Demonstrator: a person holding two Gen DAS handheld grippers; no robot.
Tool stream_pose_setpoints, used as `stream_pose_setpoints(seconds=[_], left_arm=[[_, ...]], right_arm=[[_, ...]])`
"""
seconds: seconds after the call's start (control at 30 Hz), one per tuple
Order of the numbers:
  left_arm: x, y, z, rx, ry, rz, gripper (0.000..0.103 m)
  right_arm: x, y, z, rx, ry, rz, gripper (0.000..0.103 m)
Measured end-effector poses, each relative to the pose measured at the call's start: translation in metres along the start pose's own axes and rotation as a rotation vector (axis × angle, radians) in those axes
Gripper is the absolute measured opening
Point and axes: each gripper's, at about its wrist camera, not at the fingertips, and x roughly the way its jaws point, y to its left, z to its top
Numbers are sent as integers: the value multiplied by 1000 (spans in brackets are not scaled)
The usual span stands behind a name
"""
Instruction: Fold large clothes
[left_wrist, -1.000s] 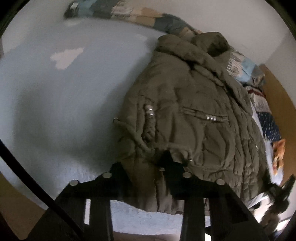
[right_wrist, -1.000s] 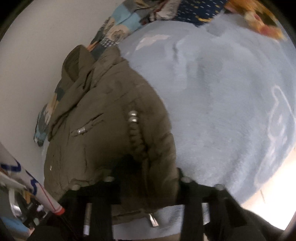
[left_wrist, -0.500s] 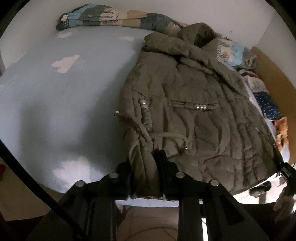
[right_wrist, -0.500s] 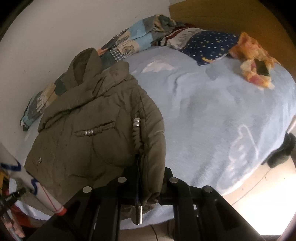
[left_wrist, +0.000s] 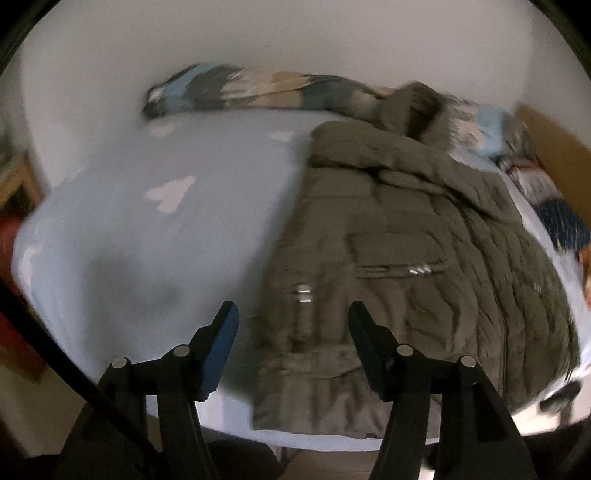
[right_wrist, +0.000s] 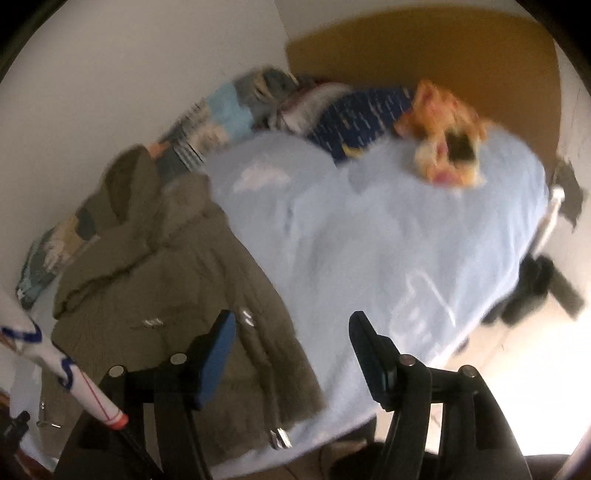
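A bed (left_wrist: 155, 236) covered by a pale blue sheet with faint white shapes printed on it fills most of both views, pushed against a plain white wall (left_wrist: 295, 44). Both pictures are smeared by motion, so fine detail is lost. The olive quilted jacket (left_wrist: 424, 273) lies flat on the sheet, hem at the near edge of the mattress and hood toward the wall; in the left wrist view it spreads from the centre out to 3 o'clock, in the right wrist view (right_wrist: 173, 295) it sits from 9 to 7 o'clock. Metal snaps and a zipped pocket glint on its front.

Along the wall, at 12 o'clock in the left wrist view, a rolled patchwork blanket (left_wrist: 251, 92) in blue, tan and grey runs behind the hood. A brown wooden headboard (right_wrist: 424, 59) stands at 12 to 1 o'clock in the right wrist view, with a navy dotted pillow (right_wrist: 365, 114) and an orange crumpled cloth (right_wrist: 443, 136) just in front of it on the sheet.

The left gripper (left_wrist: 293, 314) hangs over the jacket's hem corner with its jaws spread wide and nothing between them. The right gripper (right_wrist: 291, 325) is likewise wide apart and empty, above the jacket's edge and the bare sheet. A white pole with blue marks (right_wrist: 55, 354) crosses at 8 o'clock
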Motion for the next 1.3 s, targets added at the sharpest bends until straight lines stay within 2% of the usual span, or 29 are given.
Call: stream_pose_setpoints(seconds=[0.1,0.2,0.27,0.37,0.47,0.57,0.7,0.83,1.0,1.17,1.3], left_arm=[[4,-36,-6,119,1,-20,66],[16,-66,-18,228,38,-35,66],[29,-79,-28,278,81,-38,66],[53,-88,-43,318,173,-30,70],[59,-90,-47,336,175,-4,72],[57,-89,-44,320,179,-12,73],[52,-91,-36,281,166,-30,73],[36,-107,-27,264,106,-43,73],[25,-122,-19,258,53,-51,73],[25,-131,-20,270,68,-41,73],[23,-134,-13,250,81,-45,73]], right_arm=[[0,34,-8,-124,3,85,68],[14,71,-28,-248,80,150,68],[31,90,-35,-308,119,164,68],[49,107,-51,-362,205,177,68],[68,111,-70,-385,296,151,68],[81,111,-82,-378,367,125,68],[65,118,-77,-366,329,138,68],[38,140,-66,-346,259,183,68],[11,171,-52,-317,209,280,68],[6,182,-43,-279,201,325,72],[10,175,-35,-203,251,340,72]])
